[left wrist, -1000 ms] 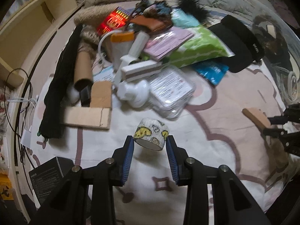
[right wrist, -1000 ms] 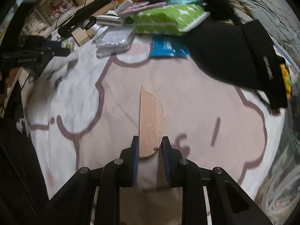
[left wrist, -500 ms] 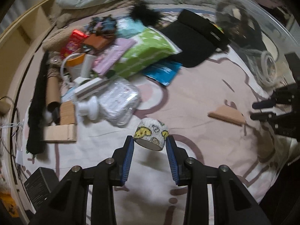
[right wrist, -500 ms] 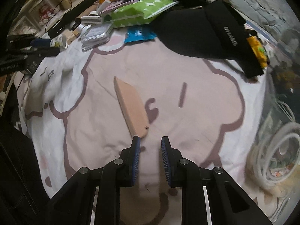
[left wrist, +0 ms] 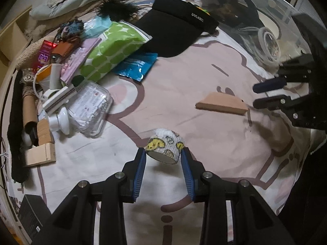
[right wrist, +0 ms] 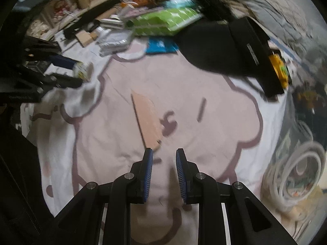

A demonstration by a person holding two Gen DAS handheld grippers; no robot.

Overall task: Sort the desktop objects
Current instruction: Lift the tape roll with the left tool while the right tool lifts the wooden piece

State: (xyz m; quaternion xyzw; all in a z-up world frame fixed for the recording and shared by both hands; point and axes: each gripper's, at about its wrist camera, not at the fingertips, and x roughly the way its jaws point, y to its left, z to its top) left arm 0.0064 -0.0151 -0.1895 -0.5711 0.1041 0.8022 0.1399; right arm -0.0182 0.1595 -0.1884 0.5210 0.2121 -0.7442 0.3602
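- The left gripper (left wrist: 163, 153) clamps a tape roll (left wrist: 164, 146), white with yellow cartoon prints, its blue pads pressing the roll's two sides.
- The roll hangs tilted above the blanket (left wrist: 184, 77), clear of the fabric, its shadow below on the white part.
- The right gripper (right wrist: 162, 153) holds nothing; its jaws stand a little apart with only blanket between them.
- A flat wooden piece (right wrist: 148, 118) lies on the pink part of the blanket, its near end just off the right gripper's left fingertip (right wrist: 148, 153); whether they touch I cannot tell.
- In the left wrist view the same wooden piece (left wrist: 221, 103) lies flat, its right end just short of the right gripper's (left wrist: 259, 96) fingers.
- A pile sits at the far left of the blanket: a green dotted pack (left wrist: 110, 51), a blue pouch (left wrist: 137, 65), a clear plastic pack (left wrist: 91, 108), a cardboard tube (left wrist: 29, 110) and a small cardboard box (left wrist: 39, 155).
- A black visor (left wrist: 175, 30) lies behind the pile, with a black feather tuft (left wrist: 116, 8) beside it.
- A coil of white cable (left wrist: 267, 49) lies in a clear bin (left wrist: 286, 6) at the right.
- The right wrist view is motion-blurred, so the far clutter is hard to read there.
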